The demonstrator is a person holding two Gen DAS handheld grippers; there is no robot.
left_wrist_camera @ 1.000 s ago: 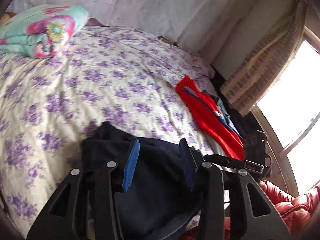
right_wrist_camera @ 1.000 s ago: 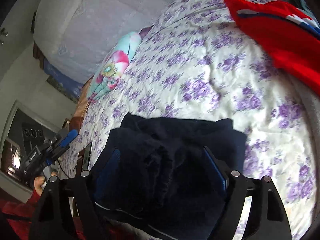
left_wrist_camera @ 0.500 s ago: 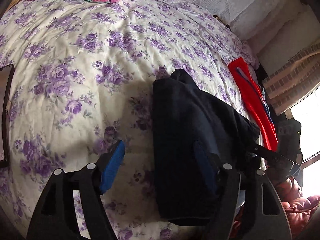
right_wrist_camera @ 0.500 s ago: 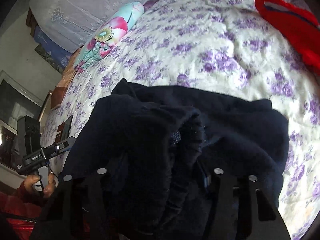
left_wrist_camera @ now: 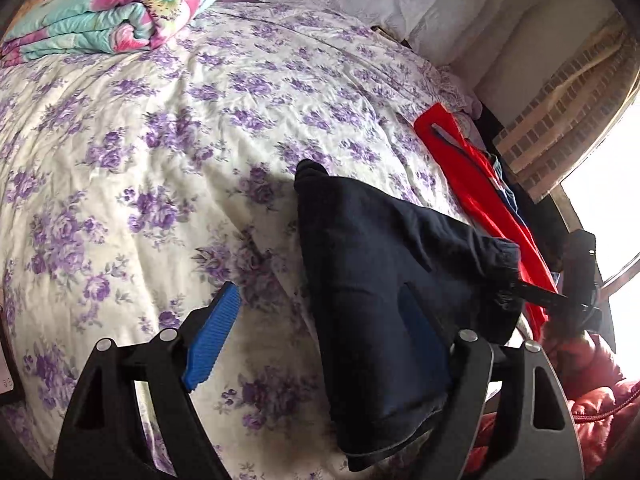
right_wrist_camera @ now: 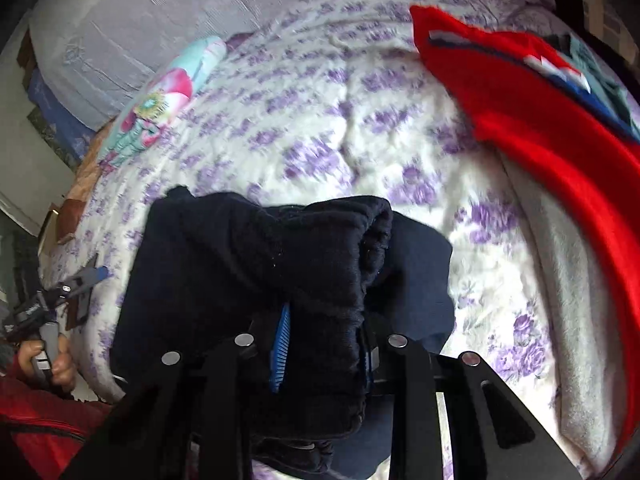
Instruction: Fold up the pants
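Pants (left_wrist_camera: 372, 288) in dark navy lie on the bed (left_wrist_camera: 160, 152) near its front edge, already doubled into a thick bundle whose long axis runs away from the person toward the headboard. Seen from the left wrist, the bundle sits to the right of the left gripper (left_wrist_camera: 316, 340); its jaws stand wide apart, the left blue pad over bare flowered bedspread and the right finger half hidden under or behind the cloth, so it holds nothing firmly. The right gripper (right_wrist_camera: 324, 348) is the nearer one: its jaws are drawn close on a bunched roll of the pants' near end, the fabric rising between the blue pads and draped forward over the lower layer. The coming move probably turns on that held end, which would have to travel forward along the bundle's length to lay flat. A red garment (right_wrist_camera: 540, 120) lies well apart to the right, and a folded floral blanket (left_wrist_camera: 108, 12) rests far up the bed. No containers are visible.
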